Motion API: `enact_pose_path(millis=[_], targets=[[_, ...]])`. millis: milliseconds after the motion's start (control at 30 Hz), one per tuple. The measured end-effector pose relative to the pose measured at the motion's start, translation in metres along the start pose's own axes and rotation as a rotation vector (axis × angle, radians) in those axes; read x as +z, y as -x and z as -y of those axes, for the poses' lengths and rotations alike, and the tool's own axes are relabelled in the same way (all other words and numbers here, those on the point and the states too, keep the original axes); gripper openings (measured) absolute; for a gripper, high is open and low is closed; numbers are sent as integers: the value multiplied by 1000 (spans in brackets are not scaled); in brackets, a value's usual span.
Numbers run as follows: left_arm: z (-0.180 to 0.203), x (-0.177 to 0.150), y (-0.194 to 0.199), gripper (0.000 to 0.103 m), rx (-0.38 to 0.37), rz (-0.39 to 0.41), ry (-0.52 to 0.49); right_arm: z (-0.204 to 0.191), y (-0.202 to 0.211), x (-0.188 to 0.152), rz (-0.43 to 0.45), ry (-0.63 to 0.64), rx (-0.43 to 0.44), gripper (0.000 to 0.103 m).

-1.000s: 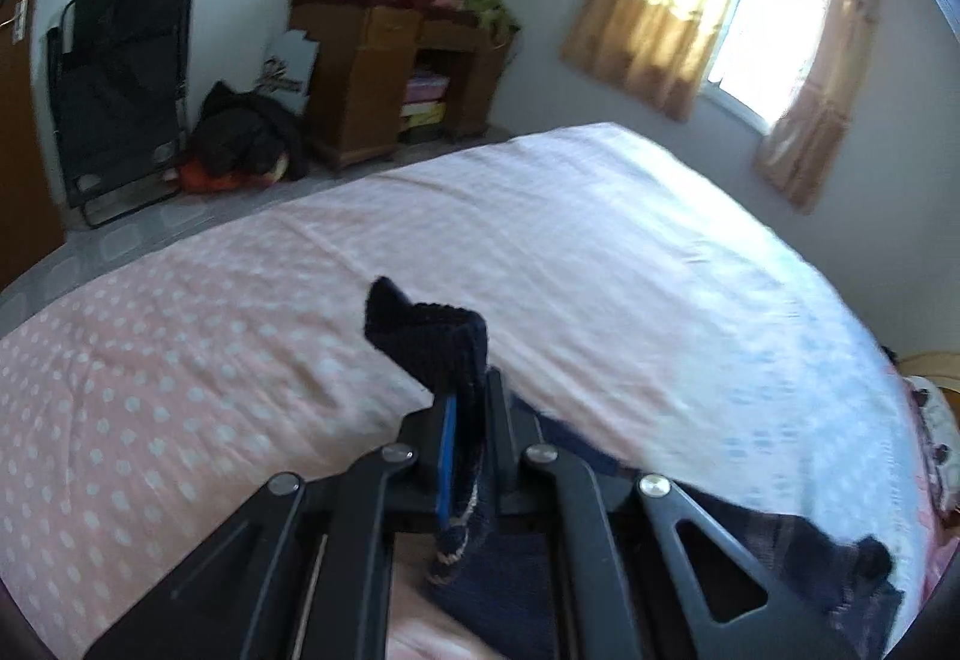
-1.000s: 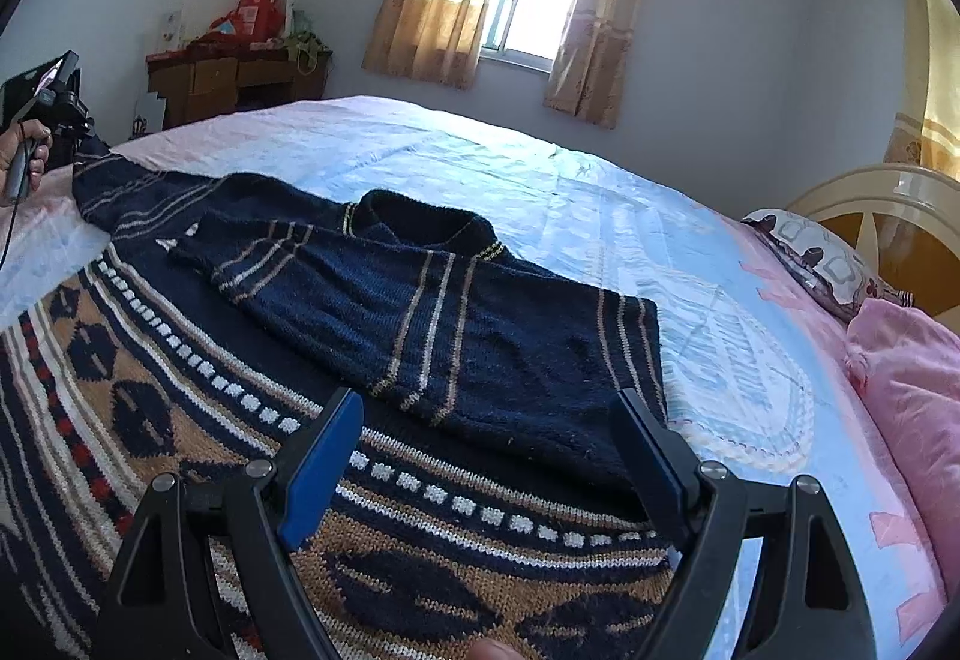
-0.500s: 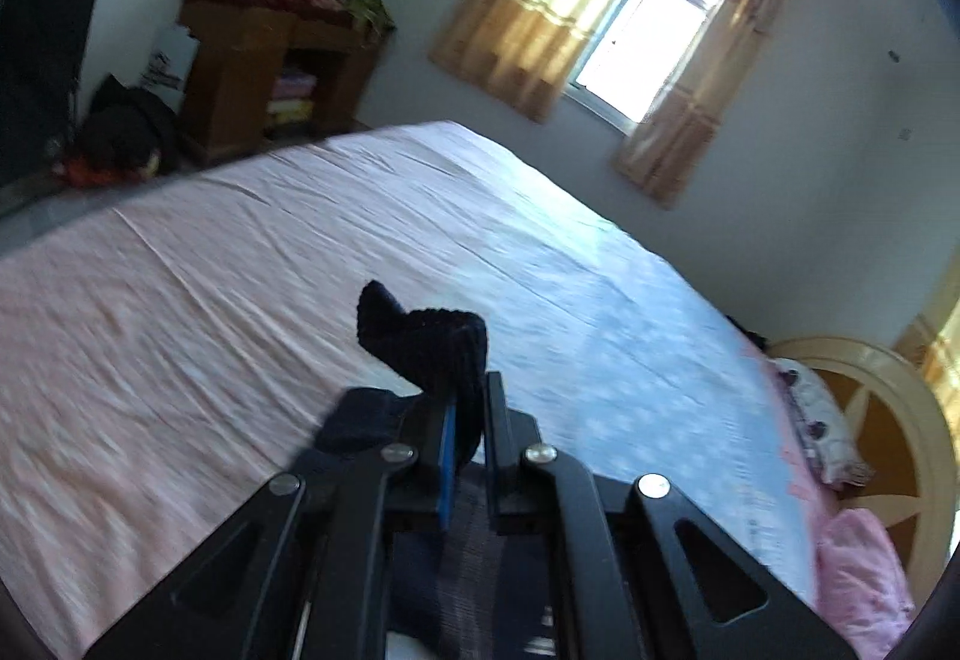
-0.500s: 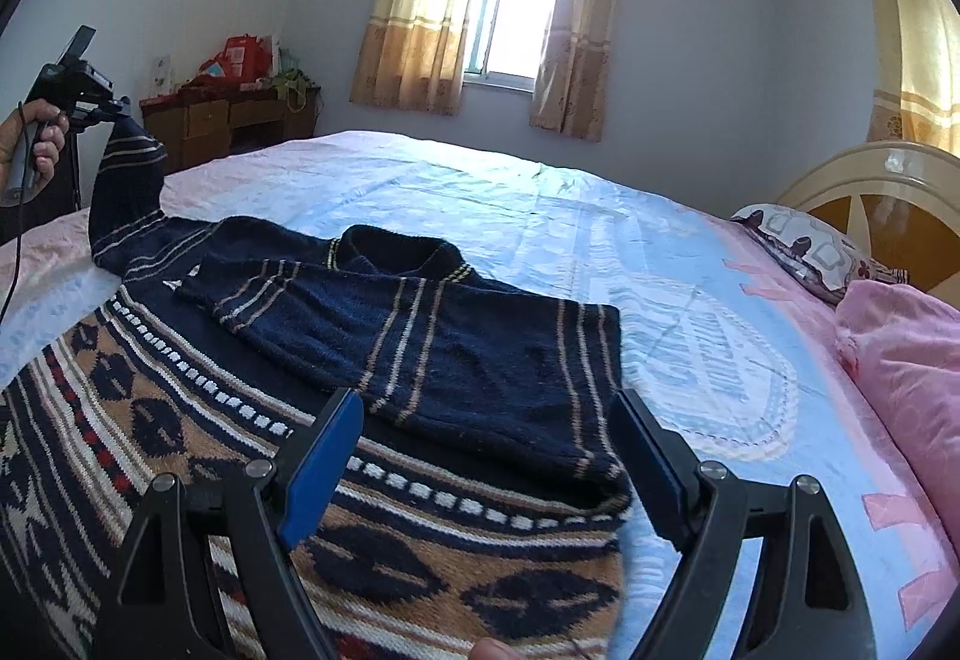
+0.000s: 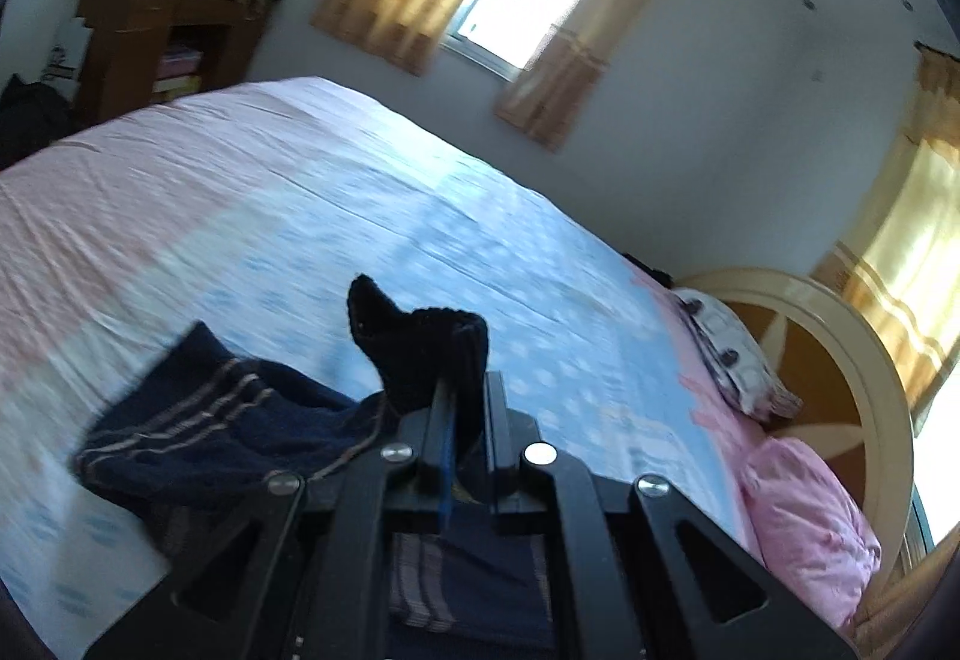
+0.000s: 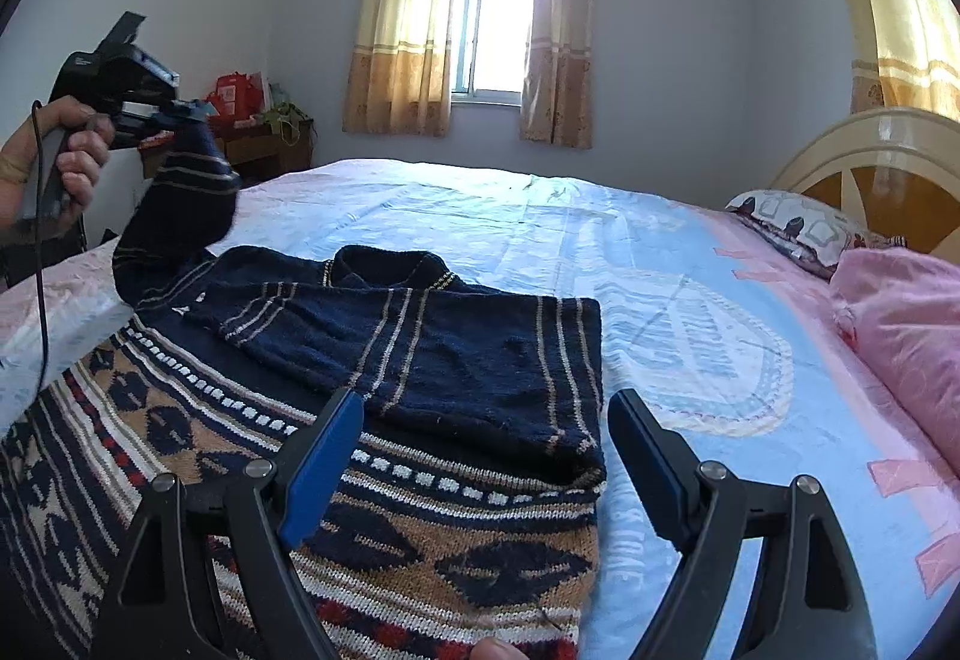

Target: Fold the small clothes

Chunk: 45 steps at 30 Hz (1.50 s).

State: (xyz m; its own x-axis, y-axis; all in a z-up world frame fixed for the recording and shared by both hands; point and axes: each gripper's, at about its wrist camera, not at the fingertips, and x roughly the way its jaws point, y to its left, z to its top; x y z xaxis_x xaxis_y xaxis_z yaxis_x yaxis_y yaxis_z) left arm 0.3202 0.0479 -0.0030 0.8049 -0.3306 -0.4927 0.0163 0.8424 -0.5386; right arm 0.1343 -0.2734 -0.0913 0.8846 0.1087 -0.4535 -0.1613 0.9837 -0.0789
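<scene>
A navy knit sweater (image 6: 432, 354) with tan stripes and a patterned brown band lies on the bed (image 6: 690, 300). One sleeve is folded across its chest. My left gripper (image 5: 462, 390) is shut on the cuff of the other sleeve (image 5: 414, 336) and holds it lifted above the bed. It also shows in the right wrist view (image 6: 180, 111), with the sleeve (image 6: 180, 198) hanging below it. My right gripper (image 6: 486, 444) is open and empty, just above the sweater's lower right part.
Pink pillows (image 6: 900, 324) and a patterned pillow (image 6: 798, 228) lie by the cream headboard (image 6: 882, 150) on the right. A wooden cabinet (image 5: 156, 42) stands by the far wall, left of the curtained window (image 6: 486, 12).
My left gripper has lifted the sleeve cuff off the bed and swung it toward the sweater's middle and the headboard. My right gripper has barely moved.
</scene>
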Motion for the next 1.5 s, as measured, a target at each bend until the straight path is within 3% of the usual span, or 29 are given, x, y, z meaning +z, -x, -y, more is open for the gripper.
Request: enact_pose_path(millis=[167, 333, 533, 633, 667, 700, 767, 833, 933, 1067, 1133, 1267, 1400, 1500], targets=[[54, -43, -43, 8, -42, -74, -56, 10, -4, -4, -19, -76, 10, 84], [97, -88, -85, 8, -17, -128, -151, 16, -10, -10, -39, -112, -3, 84], [119, -123, -113, 12, 16, -220, -249, 23, -19, -13, -80, -146, 5, 84], [127, -130, -107, 25, 23, -236, -325, 28, -23, -15, -99, -172, 11, 84], [129, -132, -100, 33, 14, -229, -360, 30, -23, -16, -101, -179, 15, 84], [131, -134, -94, 49, 23, -216, -395, 31, -23, -16, -103, -183, 18, 84], [127, -131, -72, 65, 32, -171, -456, 30, -24, -17, -108, -185, 26, 84], [114, -125, -49, 67, 44, -122, -500, 30, -24, -17, -107, -181, 32, 84], [81, -114, -19, 78, 124, -57, -548, 28, -24, -17, -104, -173, 44, 84], [17, -103, 12, 87, 363, 35, -591, 35, -23, -14, -123, -205, 47, 84], [-25, -93, 23, 91, 464, 44, -557, 39, -21, -6, -136, -242, 41, 84], [-96, -83, 28, 93, 569, -21, -466, 37, -28, 20, -192, -255, 98, 84], [-138, -86, 22, 93, 551, -128, -363, 25, -55, 44, -275, -200, 137, 84], [-143, -92, 14, 93, 502, -172, -349, 29, -89, 53, -355, -275, 181, 84]])
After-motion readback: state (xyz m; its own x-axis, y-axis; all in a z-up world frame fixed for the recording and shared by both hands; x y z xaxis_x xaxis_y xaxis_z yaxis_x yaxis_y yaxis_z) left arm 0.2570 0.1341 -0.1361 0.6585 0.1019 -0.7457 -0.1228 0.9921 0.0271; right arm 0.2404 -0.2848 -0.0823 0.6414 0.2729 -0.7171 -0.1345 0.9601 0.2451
